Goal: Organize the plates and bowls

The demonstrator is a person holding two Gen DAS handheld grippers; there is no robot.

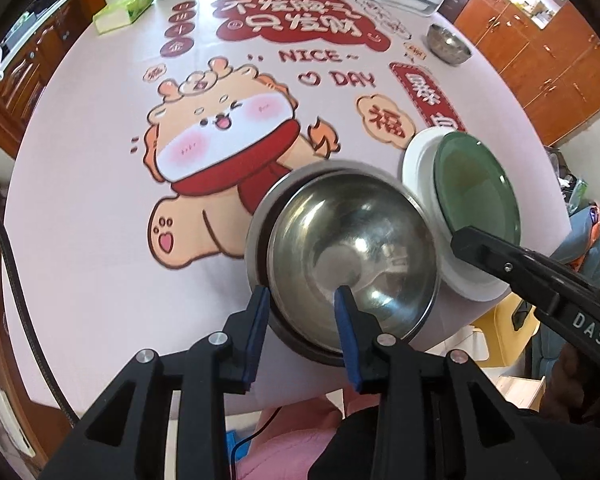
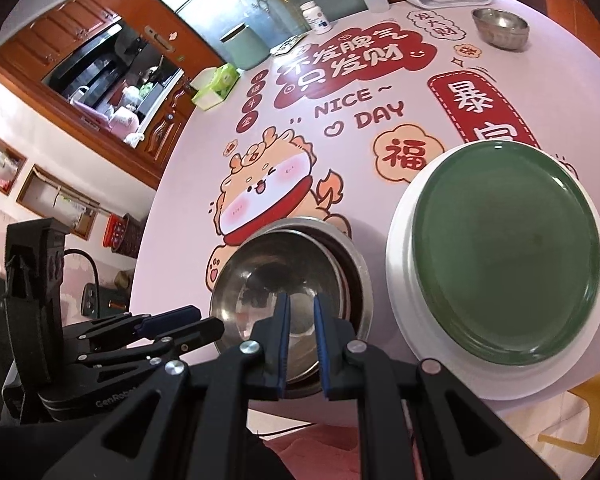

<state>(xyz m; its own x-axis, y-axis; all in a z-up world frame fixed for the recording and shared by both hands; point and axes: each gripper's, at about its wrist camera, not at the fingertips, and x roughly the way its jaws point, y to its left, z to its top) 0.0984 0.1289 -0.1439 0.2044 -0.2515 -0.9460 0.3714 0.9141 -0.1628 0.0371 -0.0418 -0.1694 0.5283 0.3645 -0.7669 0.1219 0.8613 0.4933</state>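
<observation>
On the worktop (image 1: 80, 200), whose cloth reads "NICE DAY" beside a cartoon dragon and red Chinese characters, the nested steel bowls (image 1: 352, 256) sit at the near edge, with the green plate (image 2: 508, 256) stacked on a white plate (image 2: 396, 280) at their 3 o'clock and a lone steel bowl (image 2: 500, 26) far off at 1 o'clock. The left gripper (image 1: 302, 300) straddles the top bowl's near rim with released jaws – one pad outside, one inside, neither clearly pressing. The right gripper (image 2: 301, 312), marked "DAS" on its side, hovers over the bowls with jaws clenched on nothing – the left tool's base shows "GenRobo".
</observation>
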